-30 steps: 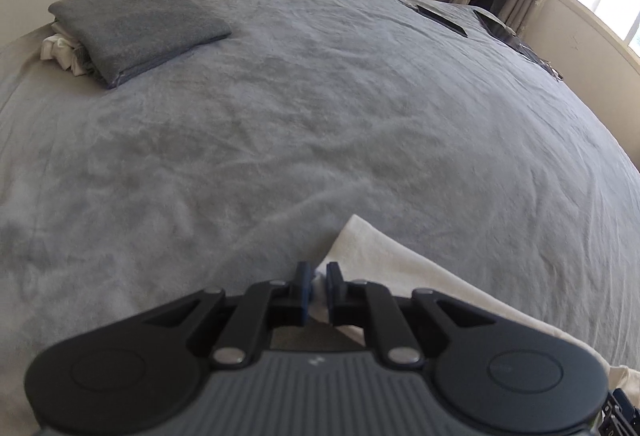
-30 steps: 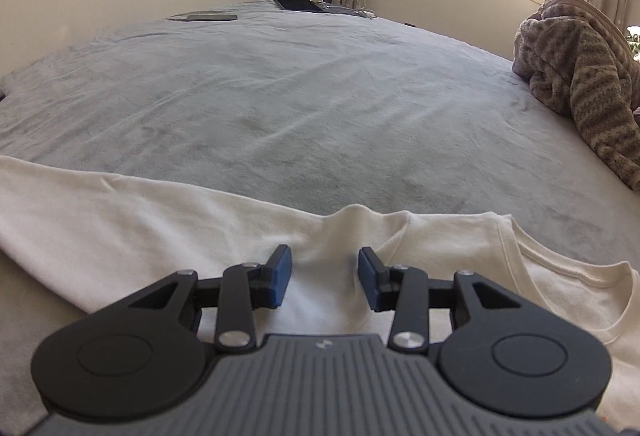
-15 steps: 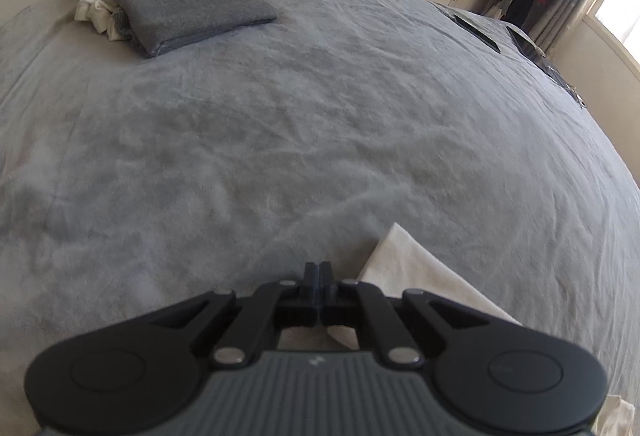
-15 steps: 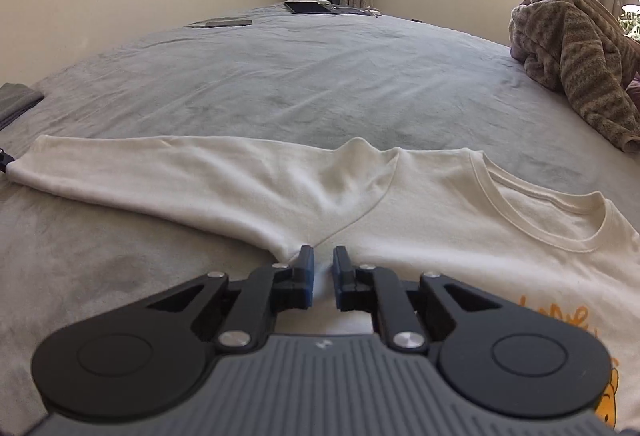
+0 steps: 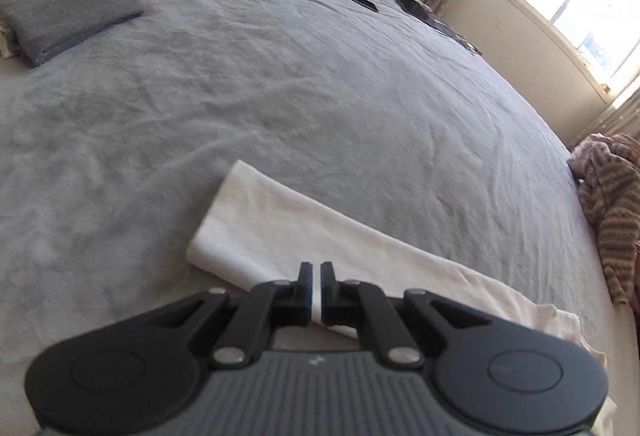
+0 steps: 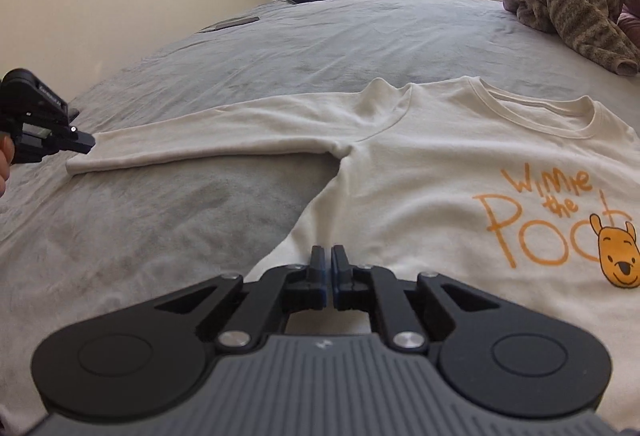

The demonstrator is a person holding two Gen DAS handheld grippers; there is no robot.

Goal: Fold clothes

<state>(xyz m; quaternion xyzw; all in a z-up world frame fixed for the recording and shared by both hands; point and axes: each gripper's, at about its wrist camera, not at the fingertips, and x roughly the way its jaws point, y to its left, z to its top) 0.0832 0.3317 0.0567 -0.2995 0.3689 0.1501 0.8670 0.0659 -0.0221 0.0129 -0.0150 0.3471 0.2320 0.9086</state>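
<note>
We see the left gripper (image 5: 316, 290) pinched nearly together above the sleeve (image 5: 280, 232), whose cuff lies flat on the bed (image 5: 280, 76) with open grey cover beyond; a second ago it sat at the cuff tip. The right gripper (image 6: 329, 278), then spread, now presses together over the cream sweatshirt (image 6: 440, 176) side edge

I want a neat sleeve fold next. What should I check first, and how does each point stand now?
1. Shirt lies flat, print up: ok.
2. Sleeve stretched straight: ok.
3. Left tool closed at the sleeve, fabric showing between its fingers: grip cannot tell.
4. Right tool closed low over the shirt side: grip cannot tell.
5. Bed bare beside the shirt: ok.
</note>
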